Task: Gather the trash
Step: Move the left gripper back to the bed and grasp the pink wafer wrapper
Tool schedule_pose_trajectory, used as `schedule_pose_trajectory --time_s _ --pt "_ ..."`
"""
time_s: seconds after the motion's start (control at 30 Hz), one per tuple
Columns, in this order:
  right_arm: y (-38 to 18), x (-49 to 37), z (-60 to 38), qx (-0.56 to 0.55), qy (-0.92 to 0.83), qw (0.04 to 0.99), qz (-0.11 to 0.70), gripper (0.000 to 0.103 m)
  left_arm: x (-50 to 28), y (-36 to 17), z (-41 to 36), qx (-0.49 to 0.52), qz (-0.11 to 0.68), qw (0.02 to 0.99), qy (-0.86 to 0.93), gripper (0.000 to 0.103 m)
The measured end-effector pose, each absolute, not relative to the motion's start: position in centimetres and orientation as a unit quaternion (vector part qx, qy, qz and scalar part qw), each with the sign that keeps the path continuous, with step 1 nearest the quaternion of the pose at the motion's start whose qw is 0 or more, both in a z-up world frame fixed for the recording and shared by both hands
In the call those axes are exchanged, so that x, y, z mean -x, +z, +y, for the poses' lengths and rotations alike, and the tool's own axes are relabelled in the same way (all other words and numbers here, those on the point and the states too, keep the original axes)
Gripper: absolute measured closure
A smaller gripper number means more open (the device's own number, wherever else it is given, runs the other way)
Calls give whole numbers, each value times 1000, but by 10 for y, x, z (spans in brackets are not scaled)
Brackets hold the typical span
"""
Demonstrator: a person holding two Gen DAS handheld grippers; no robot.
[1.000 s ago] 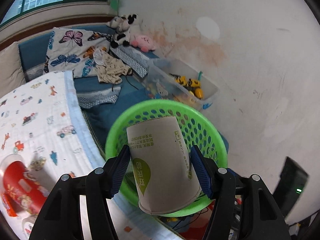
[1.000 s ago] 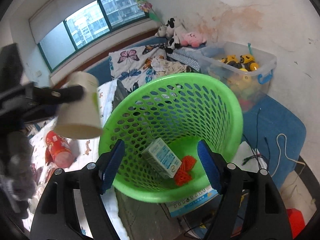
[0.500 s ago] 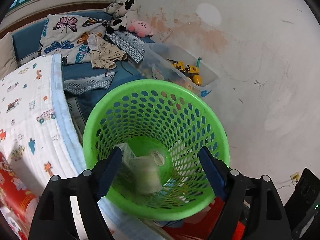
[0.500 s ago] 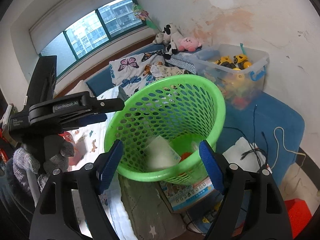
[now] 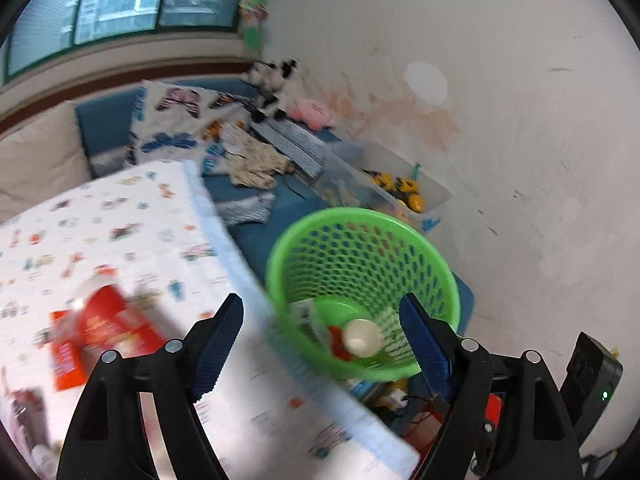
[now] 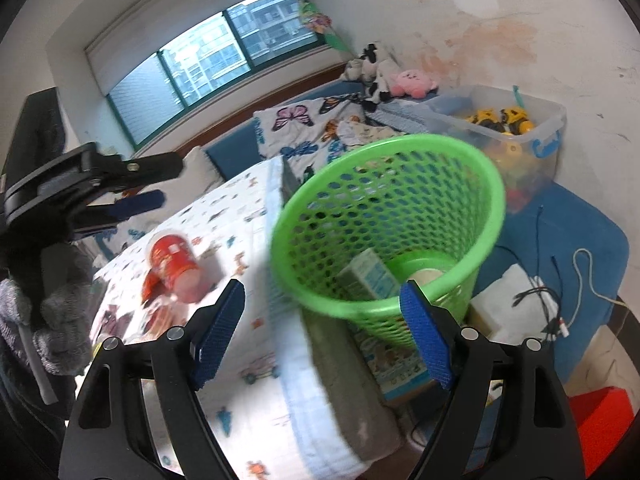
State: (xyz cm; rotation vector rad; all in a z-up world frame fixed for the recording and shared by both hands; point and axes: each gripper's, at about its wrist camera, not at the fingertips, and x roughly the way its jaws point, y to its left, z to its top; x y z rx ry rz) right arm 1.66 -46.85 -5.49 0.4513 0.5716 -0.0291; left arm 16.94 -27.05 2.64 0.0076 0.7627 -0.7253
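Note:
A green mesh basket (image 5: 432, 256) (image 6: 492, 196) stands beside the bed's edge. Inside it lie a white paper cup (image 5: 362, 338) (image 6: 426, 276), a small carton (image 6: 370, 276) (image 5: 306, 316) and something red (image 5: 334, 340). My left gripper (image 5: 320, 344) is open and empty, above the bed edge and the basket; it also shows at the left of the right wrist view (image 6: 132, 188). My right gripper (image 6: 320, 330) is open and empty, in front of the basket. A red cup (image 6: 174, 262) and red wrappers (image 5: 96, 330) lie on the patterned bed sheet (image 5: 132, 240).
A clear box of toys (image 6: 516, 128) stands behind the basket by the wall. Plush toys (image 6: 412, 82), a butterfly pillow (image 6: 304, 128) and clothes lie on the blue bench. Cables (image 6: 552, 296), a white box (image 6: 504, 300) and a red box (image 6: 600, 412) lie beside the basket.
My left gripper opened and let go of the paper cup, which dropped into the basket. Both grippers have since pulled back and swung left, away from the basket.

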Motion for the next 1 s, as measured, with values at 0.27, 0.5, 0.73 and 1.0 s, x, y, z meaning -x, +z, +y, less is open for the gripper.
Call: schedule_pose_trajectory --time_s 0.27,0.5,0.73,1.0 --pt "-49 -23 -425 -208 23 935 286 22 -165 20 -167 33 371 887 -274 24" --pt "-43 -34 -382 -189 60 935 294 21 -180 4 -77 44 384 906 -174 23" --pt "-39 -48 -338 -163 109 931 307 21 -205 -26 3 52 423 901 -83 21" --pt "-39 -49 -294 -136 159 923 322 21 -223 -66 25 39 478 876 -54 21"
